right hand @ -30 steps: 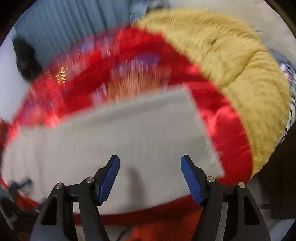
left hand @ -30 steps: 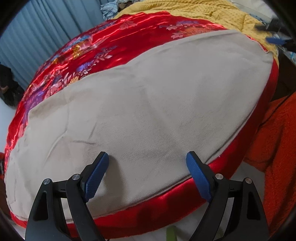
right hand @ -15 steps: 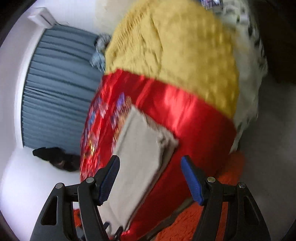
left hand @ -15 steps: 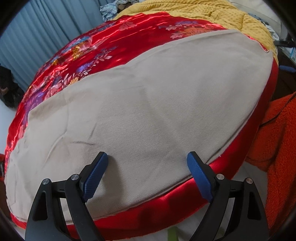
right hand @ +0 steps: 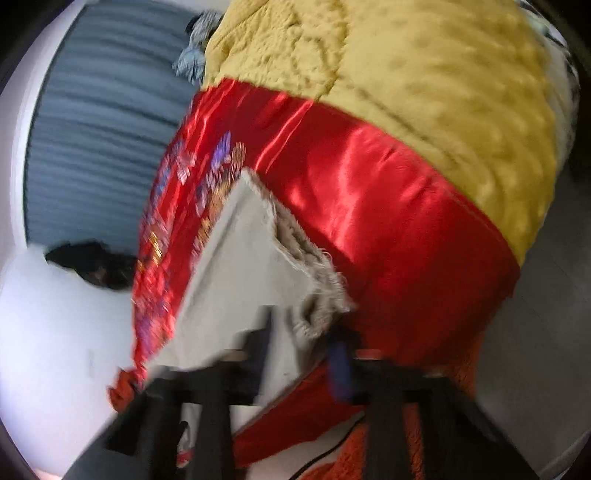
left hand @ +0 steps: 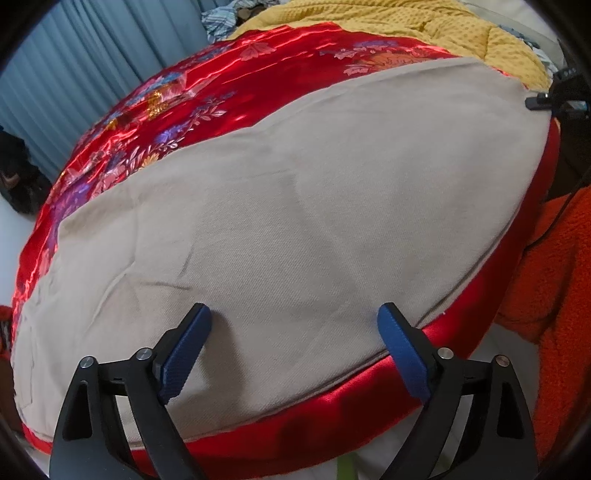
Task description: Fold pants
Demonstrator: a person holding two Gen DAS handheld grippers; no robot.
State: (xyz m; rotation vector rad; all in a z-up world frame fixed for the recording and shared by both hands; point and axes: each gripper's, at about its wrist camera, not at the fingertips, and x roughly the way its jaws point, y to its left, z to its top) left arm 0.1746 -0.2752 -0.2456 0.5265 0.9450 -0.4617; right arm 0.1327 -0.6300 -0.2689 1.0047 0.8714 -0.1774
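- Left gripper: jaws spread wide and just been opening a little more; blue pads hover over the near part of the pants, nothing pinched between them.
- Pants: beige, spread flat across the red cover, reaching from the near left edge to the far right. A few shallow creases at the near left.
- Right gripper: view blurred. Jaws have just been closing and now sit narrow, nearly together, at the frayed hem corner of the pants. Cloth lies at the pads; whether it is actually pinched I cannot tell through the blur.
- In the left view the right gripper shows as a dark shape at the far right end of the pants.
- Red cover: shiny satin with flower embroidery, under the pants, its edge showing near and far.
- Orange fleece: beside the bed at right, below the cover's edge.
- Yellow blanket: bobbled, beyond the red cover.
- Curtain: grey-blue, pleated, far left.
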